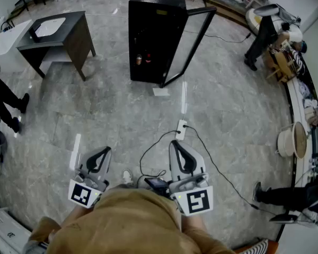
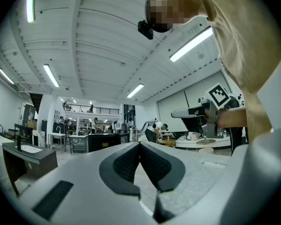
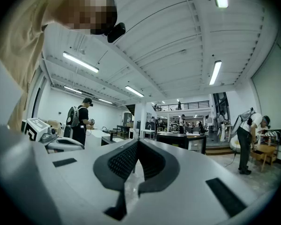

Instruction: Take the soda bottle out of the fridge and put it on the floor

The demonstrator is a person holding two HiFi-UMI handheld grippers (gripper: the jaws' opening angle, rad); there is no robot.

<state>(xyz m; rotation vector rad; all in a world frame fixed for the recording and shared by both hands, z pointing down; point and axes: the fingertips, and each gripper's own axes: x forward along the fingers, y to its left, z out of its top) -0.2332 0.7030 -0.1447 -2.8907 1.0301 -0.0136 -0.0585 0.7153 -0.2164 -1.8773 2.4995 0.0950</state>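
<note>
Standing open, the fridge [image 1: 159,4] holds a soda bottle [image 1: 147,59]; left claw [image 1: 106,150] and right claw [image 1: 175,143] clenched empty.

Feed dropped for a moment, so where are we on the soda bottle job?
Done: the door of the fridge stands open. In hand: nothing; left tongs and right tongs are shut and empty, well short of the fridge. Left: grab the bottle inside and set it on the floor.
</note>
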